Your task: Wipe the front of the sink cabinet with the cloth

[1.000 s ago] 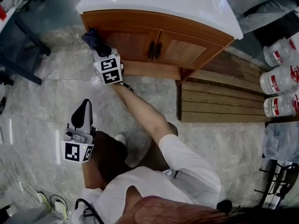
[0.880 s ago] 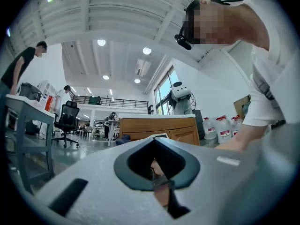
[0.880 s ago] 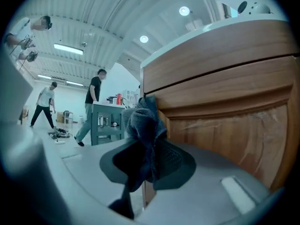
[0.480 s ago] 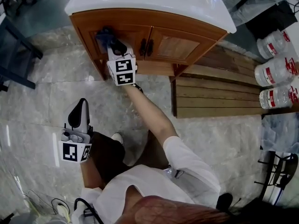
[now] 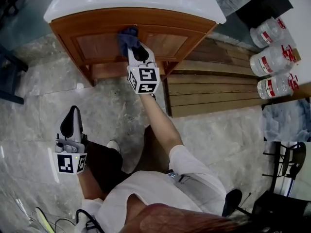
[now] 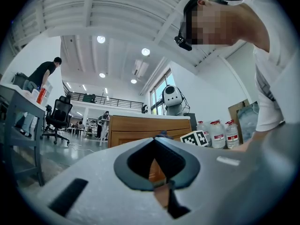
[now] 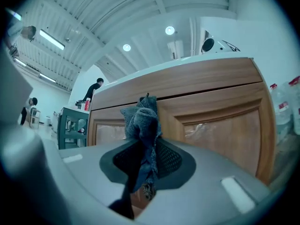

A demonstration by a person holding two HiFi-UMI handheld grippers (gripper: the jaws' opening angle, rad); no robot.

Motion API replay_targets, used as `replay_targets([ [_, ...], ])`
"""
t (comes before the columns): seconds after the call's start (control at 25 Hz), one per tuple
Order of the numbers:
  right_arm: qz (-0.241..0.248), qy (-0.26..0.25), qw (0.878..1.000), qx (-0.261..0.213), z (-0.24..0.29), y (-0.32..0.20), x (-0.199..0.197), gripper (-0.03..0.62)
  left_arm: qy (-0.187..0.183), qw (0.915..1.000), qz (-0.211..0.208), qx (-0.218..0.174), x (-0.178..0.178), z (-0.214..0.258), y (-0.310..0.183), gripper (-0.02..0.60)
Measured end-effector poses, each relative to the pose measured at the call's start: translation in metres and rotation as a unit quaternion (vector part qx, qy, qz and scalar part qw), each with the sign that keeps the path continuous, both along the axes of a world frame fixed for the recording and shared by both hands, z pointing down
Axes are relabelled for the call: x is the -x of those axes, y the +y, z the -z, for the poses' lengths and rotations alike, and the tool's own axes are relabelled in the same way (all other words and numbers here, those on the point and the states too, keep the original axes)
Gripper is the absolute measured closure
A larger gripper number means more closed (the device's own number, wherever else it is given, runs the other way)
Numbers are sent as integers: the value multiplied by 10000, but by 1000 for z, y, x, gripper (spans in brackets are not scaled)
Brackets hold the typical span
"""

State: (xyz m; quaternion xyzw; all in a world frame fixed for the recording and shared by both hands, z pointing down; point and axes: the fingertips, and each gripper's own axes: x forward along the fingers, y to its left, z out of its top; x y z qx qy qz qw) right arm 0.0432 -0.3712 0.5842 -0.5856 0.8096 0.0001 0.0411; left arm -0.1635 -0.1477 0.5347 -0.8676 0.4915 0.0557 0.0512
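Dark blue cloth (image 5: 127, 36), pinched in the right tongs (image 5: 132, 46), bunches beyond their tips against the top centre of the sink cabinet front (image 5: 97, 45), which runs left to right. The left tongs (image 5: 71, 120), clenched on nothing, hang well apart, nearer the person.

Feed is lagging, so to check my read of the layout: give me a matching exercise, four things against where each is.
Things:
1 cloth
2 left gripper
3 water bottles
4 wooden slats

Places:
A on the floor right of the sink cabinet
B clamped in the right gripper tongs at the cabinet front
C far right, beyond the slats
D low beside the person's leg, tongs shut

Pairs: 1-B, 2-D, 3-C, 4-A
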Motion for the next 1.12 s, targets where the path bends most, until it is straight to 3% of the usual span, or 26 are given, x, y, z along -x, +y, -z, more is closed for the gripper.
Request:
replay_targets([
  [0.56,-1173,190,9928,115,-12,1,-160,499,-13,9999,-105,62,-5,-5,-2,583],
  [0.8,-1819,-166,9828,260,-18,13,-240,499,-58,9998,-175,103,-12,-5,0,583],
  [1.12,-2213,-403,9739,306,-24,29,-290,497,-48,9996,-243,117,-16,-6,3,583],
])
